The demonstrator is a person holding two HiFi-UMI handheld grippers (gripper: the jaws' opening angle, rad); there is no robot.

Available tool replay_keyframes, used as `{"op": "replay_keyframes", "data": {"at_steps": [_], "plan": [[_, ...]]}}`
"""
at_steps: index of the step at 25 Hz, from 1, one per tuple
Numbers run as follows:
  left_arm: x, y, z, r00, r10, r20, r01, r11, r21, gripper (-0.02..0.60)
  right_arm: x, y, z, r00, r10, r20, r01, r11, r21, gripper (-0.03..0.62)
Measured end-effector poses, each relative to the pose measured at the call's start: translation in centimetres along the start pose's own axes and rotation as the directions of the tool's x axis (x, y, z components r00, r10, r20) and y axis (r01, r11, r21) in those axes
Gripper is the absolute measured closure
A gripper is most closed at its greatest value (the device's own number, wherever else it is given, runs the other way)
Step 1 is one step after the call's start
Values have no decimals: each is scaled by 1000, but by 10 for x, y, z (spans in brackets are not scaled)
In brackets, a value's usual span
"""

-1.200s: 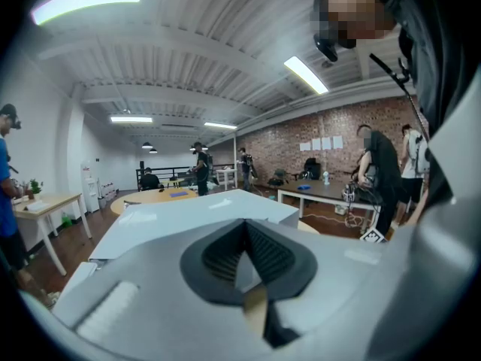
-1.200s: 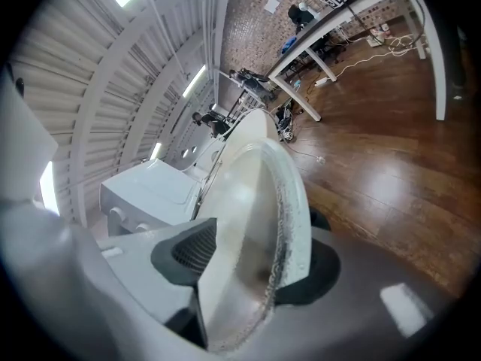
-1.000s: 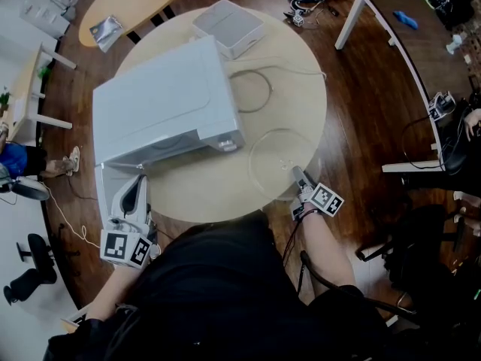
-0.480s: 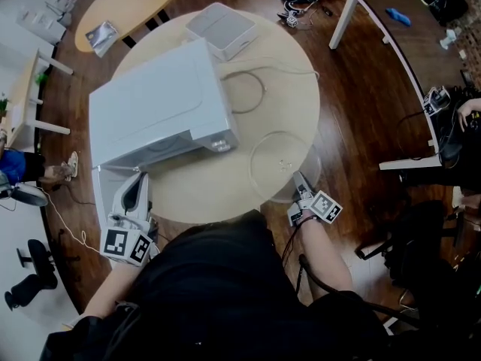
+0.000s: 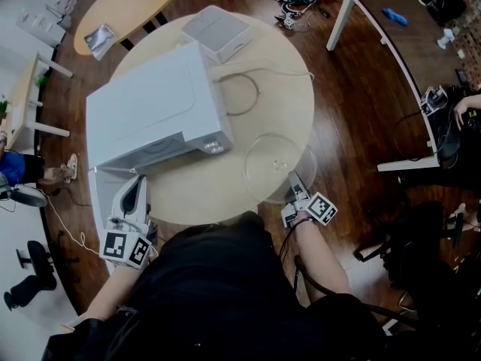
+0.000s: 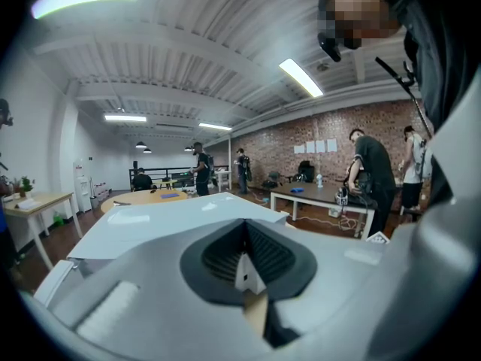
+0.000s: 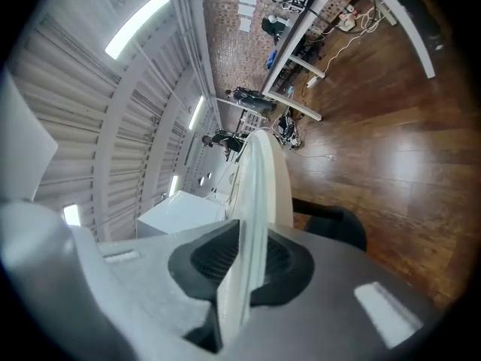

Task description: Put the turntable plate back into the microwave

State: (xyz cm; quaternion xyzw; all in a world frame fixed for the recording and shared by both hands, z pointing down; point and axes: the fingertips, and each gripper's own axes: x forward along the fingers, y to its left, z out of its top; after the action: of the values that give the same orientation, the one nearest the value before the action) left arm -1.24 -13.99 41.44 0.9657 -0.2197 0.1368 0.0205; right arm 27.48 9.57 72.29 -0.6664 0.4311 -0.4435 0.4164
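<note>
Nearest the person, the left gripper [image 5: 137,189] lies along the open microwave door [image 5: 107,192]; in the left gripper view its jaws stand almost together on a thin white edge, taken here to be that door. The right gripper [image 5: 294,182] sits at the near right edge of the round table [image 5: 289,89]. Its jaws have just been closing and, in the right gripper view, are clamped on the rim of the turntable plate [image 7: 263,186], which passes edge-on between the pads. Seen from the head, the clear turntable plate [image 5: 263,147] is outside the oven, over the table's near right part, with its right side reaching past the table's edge. Whether it rests on the table or is lifted cannot be told. Beyond and to the left stands the white microwave [image 5: 150,104], its front facing the person. A grey cable [image 5: 252,96] loops on the table beside it. A white box [image 5: 216,32] sits at the far edge. Farther off are an oval wooden table [image 5: 124,6] and a dark desk [image 5: 391,28].
</note>
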Motion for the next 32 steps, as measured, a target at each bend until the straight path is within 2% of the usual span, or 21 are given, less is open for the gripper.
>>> {"op": "replay_keyframes", "data": {"at_steps": [8, 12, 17, 22, 25, 28, 32], "plan": [[-1, 8, 6, 999, 25, 40, -24, 1000, -12, 575, 10, 19, 9, 998, 53, 15, -53, 999, 4, 569], [-1, 12, 11, 998, 12, 55, -11, 1000, -6, 575, 4, 16, 14, 997, 18, 77, -23, 997, 67, 569], [-8, 24, 10, 998, -2, 57, 3, 1000, -6, 575, -2, 23, 17, 985, 30, 172, -54, 989, 136, 569], [-22, 42, 6, 998, -9, 64, 10, 1000, -16, 575, -3, 44, 15, 969, 40, 243, -79, 985, 155, 570], [-31, 50, 8, 997, -10, 80, 12, 1000, -23, 575, -5, 53, 18, 959, 54, 278, -91, 989, 120, 569], [-48, 66, 14, 995, 18, 102, -13, 999, -51, 575, 5, 60, 18, 947, 107, 303, -118, 993, 21, 569], [-46, 71, 15, 991, -21, 133, 30, 997, -67, 575, -4, 89, 19, 928, 58, 368, -125, 979, 162, 569]]}}
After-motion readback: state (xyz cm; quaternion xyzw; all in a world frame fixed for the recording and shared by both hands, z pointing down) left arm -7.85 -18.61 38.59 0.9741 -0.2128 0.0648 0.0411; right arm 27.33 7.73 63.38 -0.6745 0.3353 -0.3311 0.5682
